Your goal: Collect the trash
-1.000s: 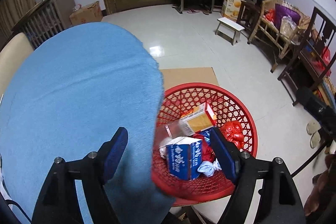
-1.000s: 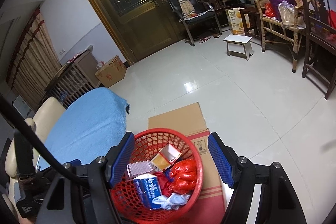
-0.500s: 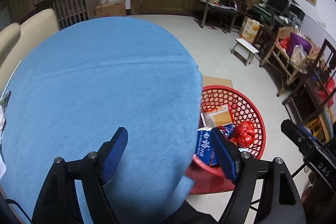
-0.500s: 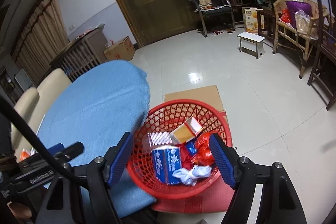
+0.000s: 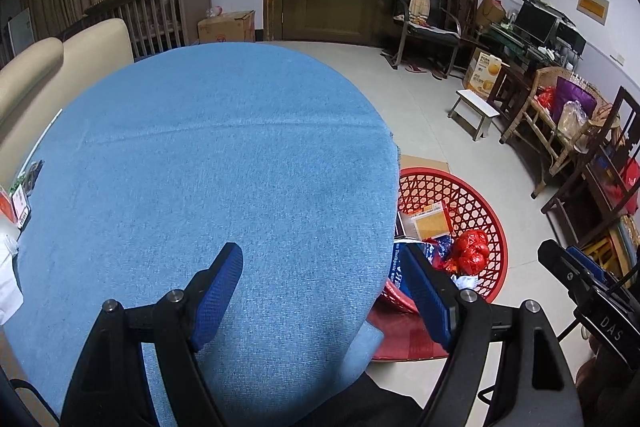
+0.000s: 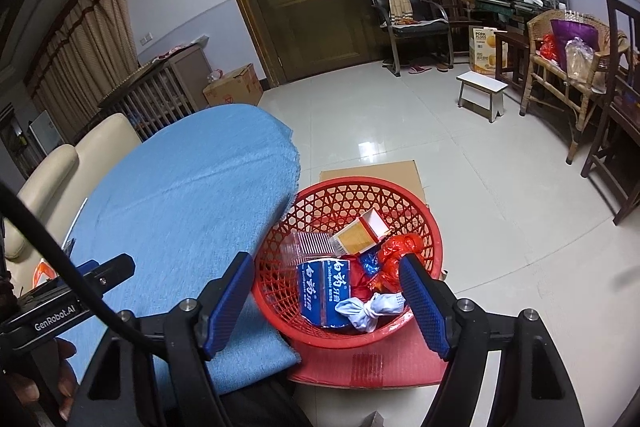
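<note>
Moved: since a second ago I've swung both grippers off the basket toward the counter; the blue cloth now fills most of my left view.
Trash: toothpaste box [image 6: 323, 290], yellow carton [image 6: 358, 235], red bag [image 6: 396, 251] and a knotted white wad [image 6: 370, 309] all sit inside the red basket [image 6: 428, 227].
Basket: on the floor on flattened cardboard [image 6: 372, 173], just beside the counter's [image 5: 224, 167] edge.
Left gripper [image 5: 324, 287]: jaws spread, nothing in them, over the blue cloth.
Right gripper [image 6: 324, 299]: jaws spread, empty, above the basket.
Leftovers: a few bits at the counter's far left edge [image 5: 18, 205], can't tell what.
</note>
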A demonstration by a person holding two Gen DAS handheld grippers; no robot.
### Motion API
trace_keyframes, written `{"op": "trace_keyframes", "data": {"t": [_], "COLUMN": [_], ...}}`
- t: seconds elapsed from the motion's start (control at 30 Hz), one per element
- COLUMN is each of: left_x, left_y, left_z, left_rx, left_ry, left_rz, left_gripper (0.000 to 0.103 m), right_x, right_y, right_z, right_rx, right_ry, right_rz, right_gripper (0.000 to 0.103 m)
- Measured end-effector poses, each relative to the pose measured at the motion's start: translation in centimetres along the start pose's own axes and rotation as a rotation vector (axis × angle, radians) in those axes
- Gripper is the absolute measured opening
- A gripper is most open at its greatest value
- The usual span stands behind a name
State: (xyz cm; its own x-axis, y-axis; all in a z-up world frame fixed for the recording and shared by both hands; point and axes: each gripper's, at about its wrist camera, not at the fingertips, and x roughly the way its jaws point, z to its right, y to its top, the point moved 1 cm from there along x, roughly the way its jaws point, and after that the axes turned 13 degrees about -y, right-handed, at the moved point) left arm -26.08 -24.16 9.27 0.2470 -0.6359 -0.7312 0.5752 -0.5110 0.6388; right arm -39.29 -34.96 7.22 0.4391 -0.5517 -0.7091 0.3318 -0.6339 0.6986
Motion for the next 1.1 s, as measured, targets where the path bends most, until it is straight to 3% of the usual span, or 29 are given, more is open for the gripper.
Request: {"op": "trace_keyframes", "data": {"t": [1.1], "left_x": [0.4], "left_y": [-0.3], "left_z": [1.0], "left_rx": [0.038], "left_ry": [0.02], "left_rz": [-0.006], "left_gripper": [0.081], "right_x": [0.7], "right_y": [-0.8], "right_z": [-0.1], "right_rx": [-0.023], "right_ry": [-0.016], "right_rz": [-0.02], "right_gripper": [0.082]}}
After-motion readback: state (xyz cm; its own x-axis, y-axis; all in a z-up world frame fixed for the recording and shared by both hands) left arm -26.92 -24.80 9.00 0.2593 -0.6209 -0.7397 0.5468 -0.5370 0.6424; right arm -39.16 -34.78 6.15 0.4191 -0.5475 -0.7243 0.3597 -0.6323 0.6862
